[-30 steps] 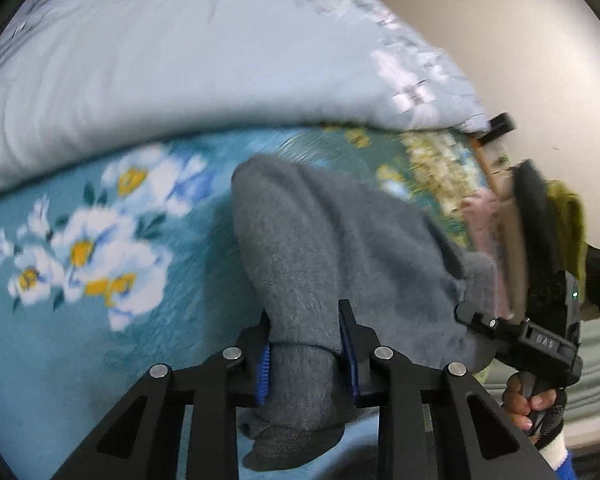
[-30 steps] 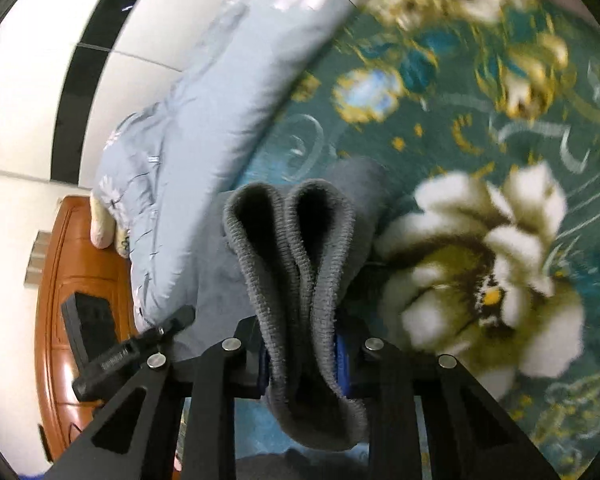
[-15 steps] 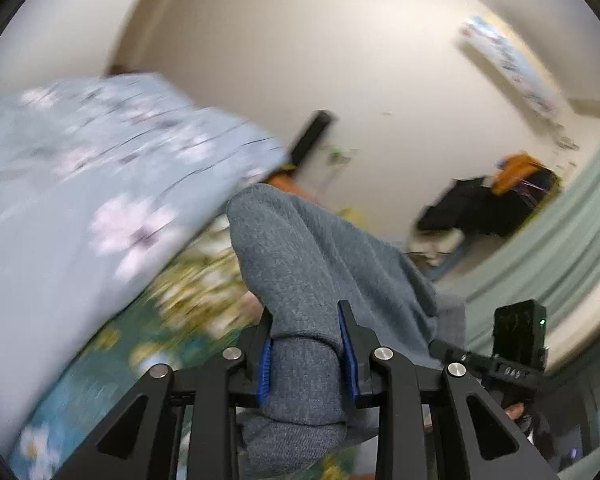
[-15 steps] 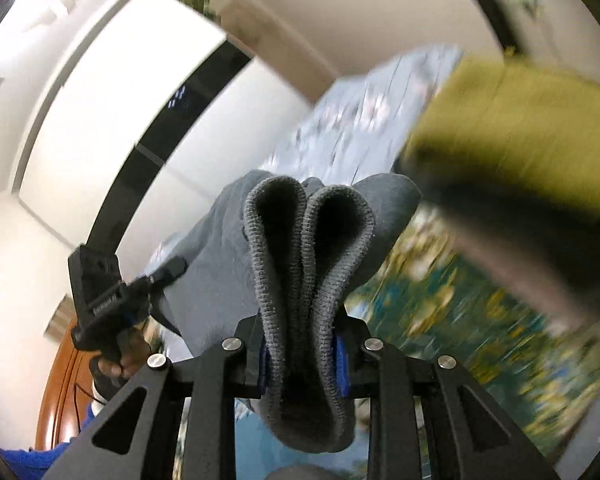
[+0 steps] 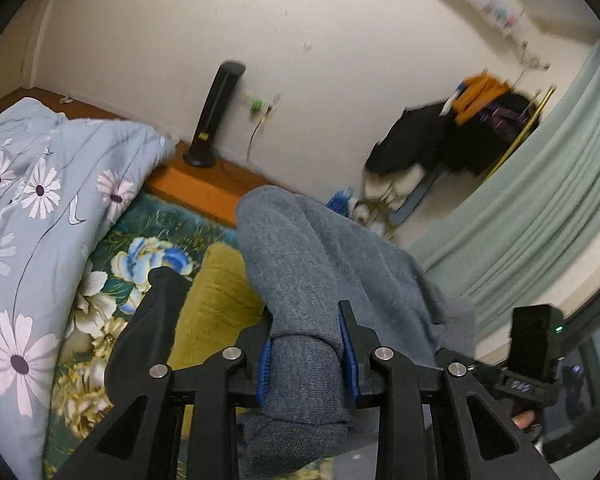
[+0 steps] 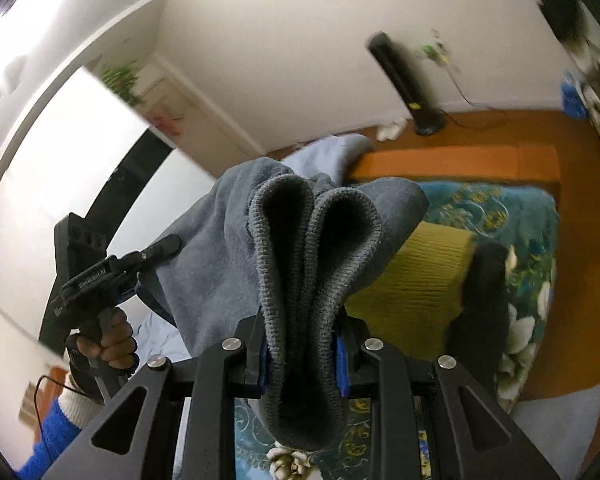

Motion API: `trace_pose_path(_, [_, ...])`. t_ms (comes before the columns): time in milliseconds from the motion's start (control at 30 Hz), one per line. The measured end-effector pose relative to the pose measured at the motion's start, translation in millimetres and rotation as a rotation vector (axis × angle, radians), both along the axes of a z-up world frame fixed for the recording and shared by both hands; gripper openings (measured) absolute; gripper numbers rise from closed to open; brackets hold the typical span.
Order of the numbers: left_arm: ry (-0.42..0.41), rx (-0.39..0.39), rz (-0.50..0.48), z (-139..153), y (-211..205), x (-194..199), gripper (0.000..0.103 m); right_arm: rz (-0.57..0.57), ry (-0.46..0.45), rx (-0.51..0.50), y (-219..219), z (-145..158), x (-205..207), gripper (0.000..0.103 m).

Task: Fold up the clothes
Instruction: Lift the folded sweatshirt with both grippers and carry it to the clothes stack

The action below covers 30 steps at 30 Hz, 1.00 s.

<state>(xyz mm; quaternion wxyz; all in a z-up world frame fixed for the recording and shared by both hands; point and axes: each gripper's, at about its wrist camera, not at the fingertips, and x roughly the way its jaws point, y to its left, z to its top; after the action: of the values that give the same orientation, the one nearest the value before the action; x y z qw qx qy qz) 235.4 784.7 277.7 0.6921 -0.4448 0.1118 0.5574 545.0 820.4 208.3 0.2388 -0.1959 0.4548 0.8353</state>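
Observation:
A folded grey garment point(image 5: 300, 264) hangs in the air between both grippers. My left gripper point(image 5: 306, 354) is shut on one ribbed end of it. My right gripper point(image 6: 302, 350) is shut on the other ribbed end point(image 6: 312, 248), bunched into two folds. The left gripper point(image 6: 100, 276) shows in the right wrist view, and the right gripper point(image 5: 528, 360) in the left wrist view at the right edge. Below lie a folded mustard-yellow garment point(image 6: 420, 276) and a black garment point(image 6: 480, 300) on the teal floral bed cover point(image 6: 500, 204).
A pale blue daisy duvet point(image 5: 32, 208) lies bunched on the left of the bed. An orange-brown wooden bed frame point(image 5: 196, 188) borders it, with a black tower unit point(image 5: 214, 112) by the wall. Clothes hang on a rack point(image 5: 460, 128) next to green curtains point(image 5: 540, 200).
Both grippers have lifted the grey garment off the bed and swung up and round; the views now look towards the wall, and the yellow and black garments have come into view below.

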Motion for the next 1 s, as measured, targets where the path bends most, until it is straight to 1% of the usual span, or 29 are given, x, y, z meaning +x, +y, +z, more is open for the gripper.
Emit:
trace_pose_path(33, [0.001,-0.023,-0.003,-11.9,7.3,2.0,0.031,-0.014,-0.002,-0.032,7.6,-14.8,5.0,0.026])
trace_pose_path(100, [-0.025,-0.072,0.000,-44.3,15.9,0.9,0.031,-0.041,-0.009,-0.098,21.4,-45.8,14.6,0.026])
trace_pose_path(167, [-0.044,-0.083,0.009,-67.9,18.6,-0.3,0.033,-0.055,-0.010,-0.142,28.7,-67.8,19.0,0.027])
trace_pose_path(200, [-0.062,-0.080,0.010,-75.1,19.0,-2.0,0.035,-0.063,0.012,-0.158,31.6,-78.6,22.9,0.027])
trace_pose_path(267, [-0.113,-0.075,0.022,-85.0,18.5,-8.3,0.039,-0.066,0.045,-0.169,34.6,-83.7,26.0,0.028])
trace_pose_path(300, [-0.135,-0.073,0.030,-86.1,18.5,-9.9,0.039,-0.066,0.061,-0.173,35.9,-85.4,27.2,0.028])
trace_pose_path(333, [-0.140,-0.075,0.033,-84.2,19.1,-10.0,0.039,-0.067,0.076,-0.177,37.3,-87.1,28.5,0.028])
trace_pose_path(400, [-0.140,-0.081,0.038,-78.8,20.7,-9.3,0.039,-0.060,0.045,-0.149,35.3,-79.2,27.5,0.029])
trace_pose_path(467, [-0.119,-0.082,0.050,-68.2,18.5,-12.9,0.042,-0.052,0.013,-0.127,32.4,-71.7,24.9,0.032])
trace_pose_path(500, [-0.111,-0.077,0.060,-61.5,14.8,-16.1,0.046,-0.050,-0.011,-0.116,28.2,-67.0,25.7,0.033])
trace_pose_path(533, [-0.106,-0.072,0.070,-55.0,10.6,-19.3,0.053,-0.053,-0.037,-0.107,24.7,-63.1,29.7,0.034])
trace_pose_path(567, [-0.101,-0.066,0.080,-48.5,6.4,-22.6,0.058,-0.066,-0.068,-0.094,23.3,-59.1,31.6,0.037])
trace_pose_path(633, [-0.067,-0.061,0.086,-38.8,-1.6,-25.8,0.058,-0.097,-0.125,-0.063,21.6,-50.6,36.3,0.038])
trace_pose_path(733, [0.108,-0.011,0.063,-20.0,-16.5,-11.8,0.058,-0.150,-0.140,-0.011,19.3,-28.9,53.3,0.038])
trace_pose_path(800, [0.227,0.037,0.022,-9.6,-23.4,6.1,0.058,-0.163,-0.116,0.039,18.3,-9.2,54.1,0.038])
trace_pose_path(833, [0.269,0.060,-0.001,-5.4,-26.4,17.3,0.058,-0.157,-0.101,0.062,16.9,-0.8,50.2,0.038])
trace_pose_path(933, [0.322,0.122,-0.099,-1.8,-30.4,47.3,0.058,-0.087,-0.078,0.113,11.3,13.4,25.7,0.038])
trace_pose_path(1000, [0.333,0.109,-0.142,-11.3,-26.1,58.9,0.058,-0.050,-0.111,0.138,8.7,9.4,7.9,0.038])
